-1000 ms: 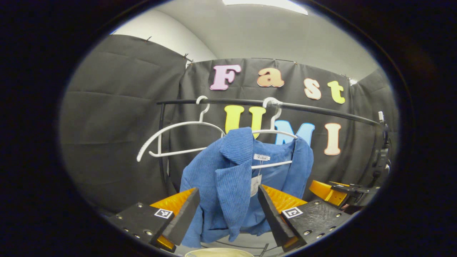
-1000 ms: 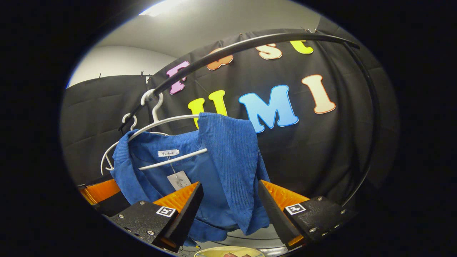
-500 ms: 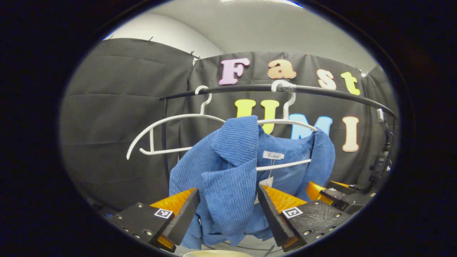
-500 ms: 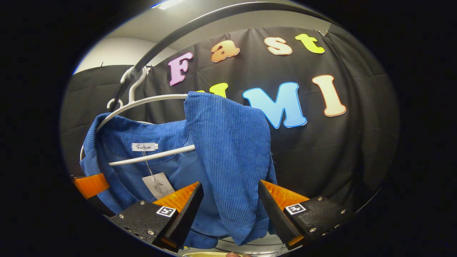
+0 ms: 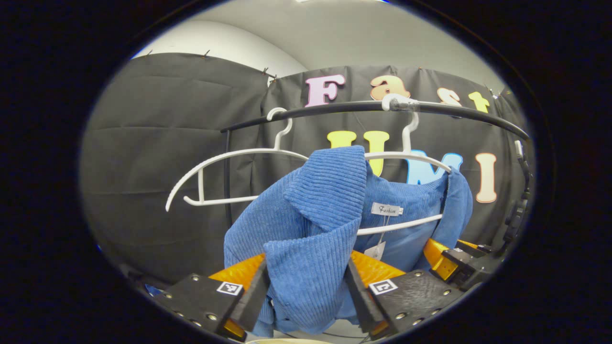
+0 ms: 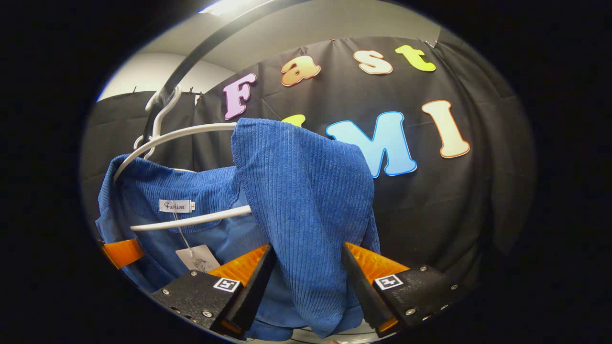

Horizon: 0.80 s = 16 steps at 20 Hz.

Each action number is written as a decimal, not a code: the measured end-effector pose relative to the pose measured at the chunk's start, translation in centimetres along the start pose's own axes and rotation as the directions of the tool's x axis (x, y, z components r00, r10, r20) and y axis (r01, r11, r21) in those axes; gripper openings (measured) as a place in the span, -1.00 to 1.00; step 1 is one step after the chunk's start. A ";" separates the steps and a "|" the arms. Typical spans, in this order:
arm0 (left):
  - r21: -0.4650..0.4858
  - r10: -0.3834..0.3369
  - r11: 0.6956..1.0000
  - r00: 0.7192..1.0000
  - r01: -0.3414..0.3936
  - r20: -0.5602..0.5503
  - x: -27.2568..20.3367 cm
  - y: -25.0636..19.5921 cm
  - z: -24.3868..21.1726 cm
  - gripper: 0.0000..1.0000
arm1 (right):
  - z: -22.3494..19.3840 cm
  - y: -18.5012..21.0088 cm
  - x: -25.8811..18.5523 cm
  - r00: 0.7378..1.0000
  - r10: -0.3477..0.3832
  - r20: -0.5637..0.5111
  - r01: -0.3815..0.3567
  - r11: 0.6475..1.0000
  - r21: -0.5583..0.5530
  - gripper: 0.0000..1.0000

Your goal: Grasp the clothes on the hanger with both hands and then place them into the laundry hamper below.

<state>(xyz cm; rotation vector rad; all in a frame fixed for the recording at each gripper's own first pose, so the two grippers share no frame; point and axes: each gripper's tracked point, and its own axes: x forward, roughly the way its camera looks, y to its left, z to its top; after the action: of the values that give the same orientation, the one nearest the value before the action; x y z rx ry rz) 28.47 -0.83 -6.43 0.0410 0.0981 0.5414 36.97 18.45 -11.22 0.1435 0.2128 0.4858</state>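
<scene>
Ahead of both grippers hangs the blue corduroy jacket (image 5: 315,224), draped on a white hanger (image 5: 406,157) whose hook sits over the black rail (image 5: 454,112) above them. From the left gripper view, the jacket's near shoulder and lapel fall straight down between the fingers of the left gripper (image 5: 306,296); the jaws stand moderately apart, with the cloth filling the gap and touching or nearly touching both inner faces, though I cannot tell whether they press on it. From the right gripper view, the other shoulder of the jacket (image 6: 306,210) drops between the fingers of the right gripper (image 6: 306,291), whose jaws are likewise spread partway, with cloth between them and no clear squeeze visible.

Up and to the left of the left gripper, a second white hanger (image 5: 210,167) hangs bare on the same rail. Off to the right of the left gripper, near the jacket's far edge, part of the right gripper shows, low down. Just above the right gripper's left finger, the jacket's neck label (image 6: 176,206) sits inside the collar, and a paper swing tag (image 6: 197,258) dangles below it.
</scene>
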 end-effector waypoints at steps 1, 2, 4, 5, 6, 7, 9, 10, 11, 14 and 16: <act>0.019 0.011 1.000 1.000 -0.011 -0.003 0.2 0.2 -0.1 0.48 | 0.0 -0.2 0.1 1.000 -0.003 0.003 0.003 1.000 0.000 0.61; 0.033 0.002 0.999 1.000 -0.002 -0.004 0.5 0.0 0.0 0.35 | 0.1 -0.5 0.4 1.000 -0.006 0.004 0.006 1.000 -0.001 0.53; 0.045 -0.012 0.999 1.000 0.012 0.005 0.3 -0.3 0.4 0.03 | 0.2 -0.8 0.7 1.000 -0.002 0.004 0.002 1.000 0.005 0.12; 0.040 -0.037 0.999 0.999 0.037 0.008 0.0 -0.7 0.4 -0.27 | 0.2 -1.2 0.7 1.000 -0.010 0.003 0.010 1.000 0.009 -0.13; 0.041 -0.048 0.998 0.999 0.047 0.016 0.1 -0.7 0.5 -0.26 | 0.3 -1.9 0.6 0.999 -0.032 0.005 0.032 0.999 0.008 -0.34; 0.038 -0.025 0.999 0.999 0.024 0.027 0.6 -0.2 0.5 -0.52 | 0.7 -2.0 0.4 1.000 -0.029 0.012 0.028 1.000 0.010 -0.72; 0.016 -0.077 0.997 0.997 0.077 0.020 -0.3 -1.2 0.5 -0.79 | 0.8 -1.1 0.2 1.000 0.019 0.019 -0.019 1.000 0.014 -0.92; 0.001 -0.087 0.996 0.996 0.087 0.029 -0.2 -1.2 0.5 -0.80 | 0.9 -1.0 -0.1 0.999 0.040 0.019 -0.040 0.999 0.013 -0.95; -0.016 -0.123 0.992 0.992 0.124 0.028 -0.5 -1.7 0.5 -0.95 | 0.7 -0.9 -0.2 0.998 0.054 0.011 -0.054 0.998 0.011 -1.00; -0.030 -0.156 0.987 0.987 0.157 0.050 -1.0 -1.8 1.4 -0.95 | 1.3 -1.7 -0.7 0.999 0.041 0.019 -0.041 0.999 0.000 -1.00; -0.029 -0.179 0.983 0.981 0.181 0.069 -1.9 -1.3 2.5 -0.97 | 2.1 -2.3 -0.9 0.999 0.012 0.041 -0.011 1.000 -0.012 -1.00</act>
<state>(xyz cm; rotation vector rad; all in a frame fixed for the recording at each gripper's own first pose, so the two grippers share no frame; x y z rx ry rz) 27.77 -2.91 -3.89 0.0150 0.0272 0.3601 37.70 15.86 -9.47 0.1426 0.1690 0.4950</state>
